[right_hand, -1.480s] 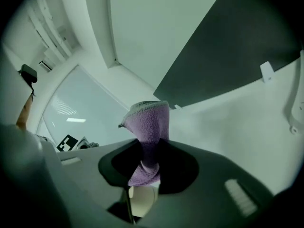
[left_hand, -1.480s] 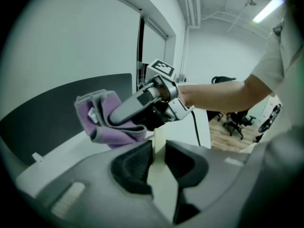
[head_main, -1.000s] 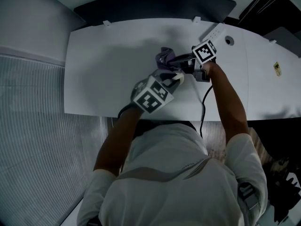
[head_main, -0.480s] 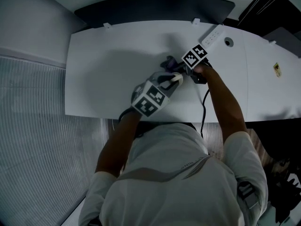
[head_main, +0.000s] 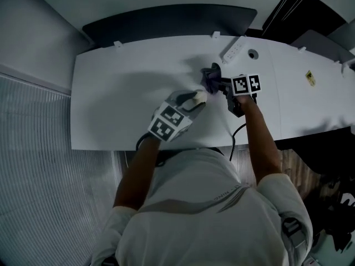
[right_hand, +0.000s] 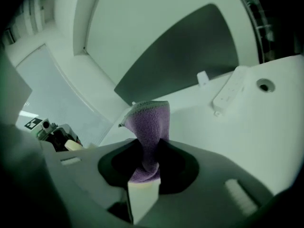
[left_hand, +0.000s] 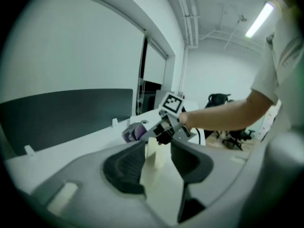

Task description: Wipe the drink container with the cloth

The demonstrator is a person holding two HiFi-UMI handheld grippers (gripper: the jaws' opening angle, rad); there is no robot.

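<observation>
A small cream drink container [head_main: 197,97] sits at the tip of my left gripper [head_main: 191,101]. In the left gripper view it stands upright [left_hand: 156,152] between the jaws, which are opening, with a gap on its right side. I cannot tell whether it rests on the white desk [head_main: 122,93]. My right gripper [head_main: 222,83] is shut on a purple cloth [head_main: 211,76], bunched between its jaws [right_hand: 148,137]. The cloth hangs just right of the container, apart from it.
A white power strip [head_main: 233,50] and a round cable hole [head_main: 253,54] lie at the desk's back edge near the cloth. A dark panel [head_main: 166,18] runs behind the desk. A black cable [head_main: 236,134] trails from the right gripper over the front edge.
The cloth was against the container half a second ago. My right gripper has drawn it off to the right, and the two grippers now stand apart.
</observation>
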